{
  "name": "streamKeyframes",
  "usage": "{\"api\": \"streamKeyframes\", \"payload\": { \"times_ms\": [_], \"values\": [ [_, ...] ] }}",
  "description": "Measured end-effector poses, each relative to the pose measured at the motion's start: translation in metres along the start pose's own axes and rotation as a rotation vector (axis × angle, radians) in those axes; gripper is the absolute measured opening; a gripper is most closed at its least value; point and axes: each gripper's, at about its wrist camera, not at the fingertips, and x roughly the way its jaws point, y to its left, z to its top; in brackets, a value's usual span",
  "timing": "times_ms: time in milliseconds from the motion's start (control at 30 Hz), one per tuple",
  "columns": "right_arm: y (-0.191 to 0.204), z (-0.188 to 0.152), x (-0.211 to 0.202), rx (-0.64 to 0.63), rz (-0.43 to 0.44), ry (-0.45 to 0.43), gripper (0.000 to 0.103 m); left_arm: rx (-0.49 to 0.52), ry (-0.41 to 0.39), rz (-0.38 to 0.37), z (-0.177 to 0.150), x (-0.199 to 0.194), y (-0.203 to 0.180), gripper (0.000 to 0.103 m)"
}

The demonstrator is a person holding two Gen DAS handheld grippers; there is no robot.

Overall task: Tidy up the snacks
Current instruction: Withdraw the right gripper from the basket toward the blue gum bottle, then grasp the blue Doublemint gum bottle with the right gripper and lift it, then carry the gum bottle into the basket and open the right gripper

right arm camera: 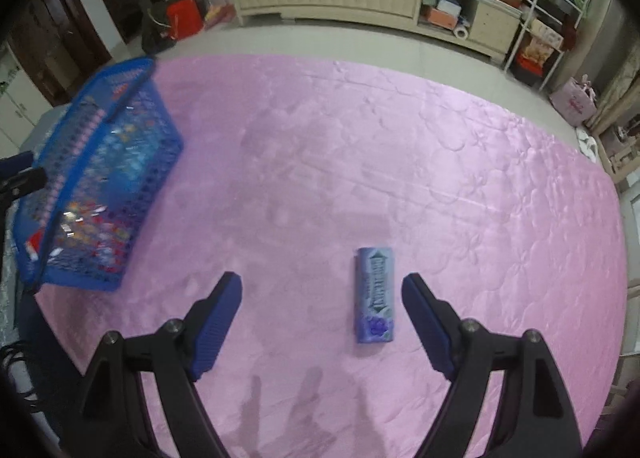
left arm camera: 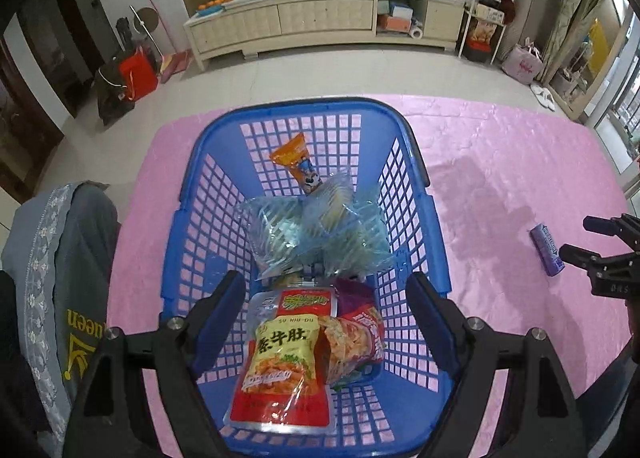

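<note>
**Two wrist views over one pink-covered table**

The left wrist view is taken from close above the blue basket (left arm camera: 308, 226), angled steeply down into it and towards the cream cabinet (left arm camera: 320, 22) at the far wall. The right wrist view is held low over the pink cloth (right arm camera: 400, 162), facing the same wall. Shared between both views are the basket (right arm camera: 96, 178), the purple packet (left arm camera: 547, 250) (right arm camera: 375, 294), the cloth and the cabinet.

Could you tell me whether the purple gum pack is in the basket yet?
Out: the purple gum pack lies flat on the pink cloth, apart from the blue basket.
</note>
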Motion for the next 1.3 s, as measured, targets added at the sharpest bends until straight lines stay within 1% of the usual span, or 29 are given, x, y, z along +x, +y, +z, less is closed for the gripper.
{"api": "streamKeyframes", "payload": {
  "times_ms": [67, 133, 233, 300, 367, 467, 533, 567, 700, 767, 800, 833, 933, 1000, 1133, 1267, 1300],
  "values": [
    [-0.005, 0.001, 0.011, 0.023, 0.021, 0.024, 0.085, 0.005, 0.003, 0.005, 0.003, 0.007, -0.001, 0.081],
    [-0.009, 0.001, 0.019, 0.035, 0.009, 0.022, 0.085, -0.008, 0.014, 0.015, 0.007, 0.014, -0.001, 0.081],
    [-0.017, -0.001, 0.033, 0.044, -0.002, 0.048, 0.085, -0.059, 0.062, 0.0, 0.011, 0.028, 0.003, 0.081],
    [-0.021, -0.004, 0.042, 0.043, 0.003, 0.074, 0.085, -0.1, 0.069, -0.012, 0.012, 0.034, 0.007, 0.081],
    [-0.022, -0.005, 0.047, 0.033, -0.019, 0.081, 0.08, -0.1, 0.075, -0.009, 0.014, 0.038, 0.007, 0.081],
    [-0.026, -0.01, 0.058, 0.032, -0.044, 0.102, 0.064, -0.08, 0.072, 0.006, 0.016, 0.042, 0.004, 0.081],
    [-0.028, -0.014, 0.063, 0.042, -0.073, 0.107, 0.041, -0.072, 0.074, 0.007, 0.018, 0.045, 0.003, 0.081],
    [-0.03, -0.017, 0.065, 0.046, -0.083, 0.108, 0.036, -0.066, 0.085, 0.003, 0.017, 0.048, 0.003, 0.081],
    [-0.027, -0.025, 0.061, 0.046, -0.075, 0.092, 0.035, -0.045, 0.089, 0.012, 0.012, 0.049, 0.0, 0.081],
    [-0.024, -0.028, 0.058, 0.063, -0.051, 0.09, 0.034, -0.046, 0.076, 0.021, 0.009, 0.045, 0.002, 0.081],
    [-0.024, -0.03, 0.052, 0.083, -0.024, 0.075, 0.034, -0.051, 0.064, 0.032, 0.008, 0.042, 0.003, 0.081],
    [-0.018, -0.03, 0.048, 0.087, -0.017, 0.064, 0.034, -0.056, 0.047, 0.046, 0.007, 0.037, 0.005, 0.081],
    [-0.005, -0.028, 0.022, 0.068, -0.024, 0.011, 0.034, -0.078, 0.009, 0.031, 0.004, 0.022, 0.012, 0.081],
    [0.005, -0.025, 0.003, 0.053, -0.01, -0.014, 0.034, -0.087, -0.014, 0.023, 0.001, 0.011, 0.017, 0.081],
    [0.035, -0.016, -0.04, -0.002, -0.006, -0.081, 0.034, -0.089, -0.056, 0.02, -0.005, -0.011, 0.026, 0.081],
    [0.066, -0.009, -0.075, -0.048, -0.001, -0.143, 0.034, -0.107, -0.096, -0.004, -0.015, -0.035, 0.044, 0.081],
    [0.073, -0.003, -0.078, -0.056, 0.003, -0.155, 0.034, -0.101, -0.103, -0.005, -0.014, -0.04, 0.043, 0.081]
  ]
}}
